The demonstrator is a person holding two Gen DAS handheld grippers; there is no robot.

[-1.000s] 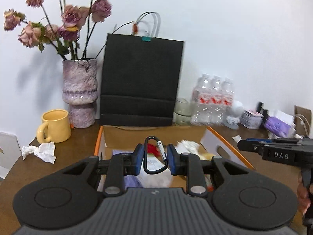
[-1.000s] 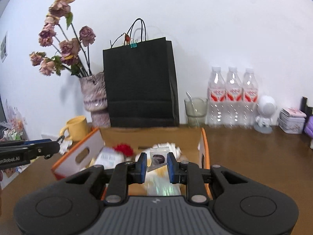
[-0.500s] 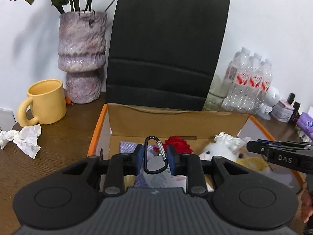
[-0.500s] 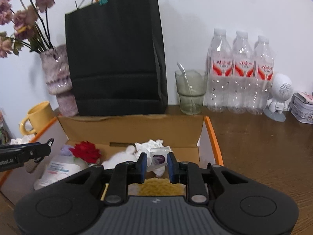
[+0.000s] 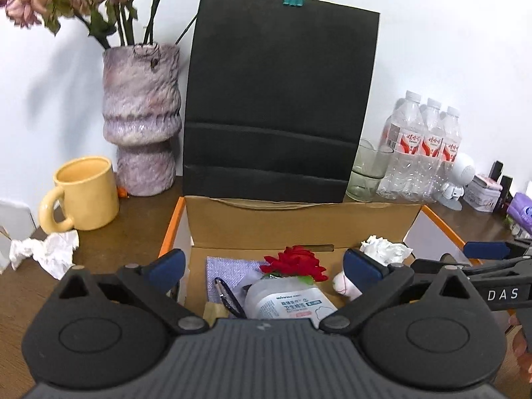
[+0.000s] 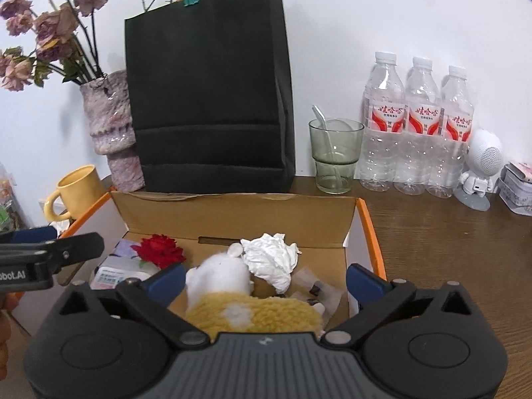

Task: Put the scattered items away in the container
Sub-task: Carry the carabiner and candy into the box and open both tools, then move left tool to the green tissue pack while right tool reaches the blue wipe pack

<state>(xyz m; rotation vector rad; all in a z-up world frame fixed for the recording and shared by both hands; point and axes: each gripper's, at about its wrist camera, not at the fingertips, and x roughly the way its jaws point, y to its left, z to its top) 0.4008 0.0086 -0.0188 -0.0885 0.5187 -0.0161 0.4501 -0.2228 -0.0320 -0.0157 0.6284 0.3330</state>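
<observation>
Both grippers hang over the open cardboard box with orange edges, which stands on the brown wooden table just in front of the tall black paper bag. The left gripper has its jaws opening wide, nothing pinched between them; below them, inside the box, the black carabiner lies on a lilac cloth beside a red fabric rose and a white wipes pack. The right gripper also has its jaws opening, gripping nothing; under them in the box lie a small clear packet, a white-and-yellow plush toy and a crumpled white tissue.
</observation>
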